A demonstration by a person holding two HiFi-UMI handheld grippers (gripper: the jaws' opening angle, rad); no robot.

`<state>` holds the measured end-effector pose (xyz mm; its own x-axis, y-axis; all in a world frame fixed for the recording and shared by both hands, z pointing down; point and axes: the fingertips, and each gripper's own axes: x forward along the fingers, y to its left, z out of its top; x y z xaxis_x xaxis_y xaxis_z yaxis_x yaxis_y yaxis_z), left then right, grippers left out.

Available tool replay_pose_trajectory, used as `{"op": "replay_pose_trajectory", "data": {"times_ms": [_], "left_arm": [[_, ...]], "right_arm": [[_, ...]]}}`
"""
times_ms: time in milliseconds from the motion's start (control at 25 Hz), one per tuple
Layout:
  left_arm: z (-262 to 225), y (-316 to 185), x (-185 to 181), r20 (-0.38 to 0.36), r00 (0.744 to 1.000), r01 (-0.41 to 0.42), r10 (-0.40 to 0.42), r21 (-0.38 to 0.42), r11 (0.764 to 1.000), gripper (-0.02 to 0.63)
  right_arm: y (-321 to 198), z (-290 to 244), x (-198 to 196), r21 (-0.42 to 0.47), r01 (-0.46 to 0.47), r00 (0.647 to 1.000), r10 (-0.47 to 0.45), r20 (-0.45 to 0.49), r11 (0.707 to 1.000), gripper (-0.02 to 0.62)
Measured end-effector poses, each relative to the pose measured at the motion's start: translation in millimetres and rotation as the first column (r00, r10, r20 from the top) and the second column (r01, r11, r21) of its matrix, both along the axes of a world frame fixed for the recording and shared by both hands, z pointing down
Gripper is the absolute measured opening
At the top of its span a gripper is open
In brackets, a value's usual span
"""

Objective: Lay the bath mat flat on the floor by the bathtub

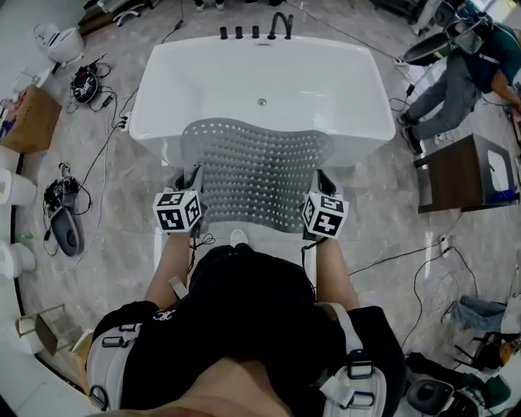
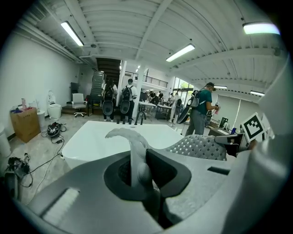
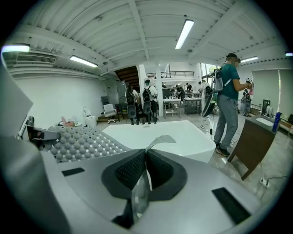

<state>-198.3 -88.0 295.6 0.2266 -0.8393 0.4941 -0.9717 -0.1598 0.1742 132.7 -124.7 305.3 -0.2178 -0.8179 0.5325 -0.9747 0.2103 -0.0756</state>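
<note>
A grey perforated bath mat (image 1: 256, 171) is stretched between my two grippers. Its far edge reaches over the near rim of the white bathtub (image 1: 163, 81). My left gripper (image 1: 194, 183) is shut on the mat's near left corner, and my right gripper (image 1: 320, 186) is shut on the near right corner. In the left gripper view the mat's edge (image 2: 135, 146) stands pinched between the dark pads of the left gripper (image 2: 143, 176), with the rest of the mat (image 2: 201, 146) off to the right. In the right gripper view the right gripper (image 3: 144, 171) clamps a thin corner (image 3: 160, 140), and the bumpy mat (image 3: 82, 141) spreads left.
A black faucet (image 1: 281, 24) sits at the tub's far rim. A brown cabinet (image 1: 464, 171) and a bending person (image 1: 460, 77) are to the right. Cables and devices (image 1: 81, 81), a cardboard box (image 1: 28, 118) and a dark appliance (image 1: 65, 224) lie on the floor at left.
</note>
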Motion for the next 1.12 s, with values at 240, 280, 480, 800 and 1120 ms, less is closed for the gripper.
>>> {"op": "replay_pose_trajectory", "data": {"times_ms": [240, 280, 480, 800, 1120], "left_arm": [[43.0, -9.2, -6.5, -0.026, 0.997, -0.081, 0.078, -0.119, 0.99, 0.021], [49.8, -11.1, -6.5, -0.029, 0.996, -0.087, 0.084, -0.14, 0.986, 0.021], [83.3, -23.8, 4.2, -0.035, 0.995, -0.096, 0.091, -0.22, 0.971, 0.021], [152.0, -16.1, 14.1, -0.048, 0.997, -0.081, 0.068, -0.366, 0.927, 0.021], [250.0, -17.5, 15.6, -0.058, 0.997, -0.067, 0.044, -0.479, 0.875, 0.021]], "right_arm": [[0.1, 35.2, 16.6, -0.102, -0.059, 0.998, 0.056, -0.032, 0.993, 0.014], [-1.5, 40.7, 19.7, -0.119, -0.068, 0.997, 0.065, -0.034, 0.991, 0.014], [-18.3, 73.3, 36.9, -0.202, -0.067, 0.998, 0.063, -0.024, 0.977, 0.014], [-33.7, 132.6, 45.2, -0.324, 0.001, 1.0, -0.01, -0.027, 0.946, 0.012], [-37.9, 229.7, 27.3, -0.464, 0.061, 0.997, -0.075, -0.011, 0.884, 0.012]]}}
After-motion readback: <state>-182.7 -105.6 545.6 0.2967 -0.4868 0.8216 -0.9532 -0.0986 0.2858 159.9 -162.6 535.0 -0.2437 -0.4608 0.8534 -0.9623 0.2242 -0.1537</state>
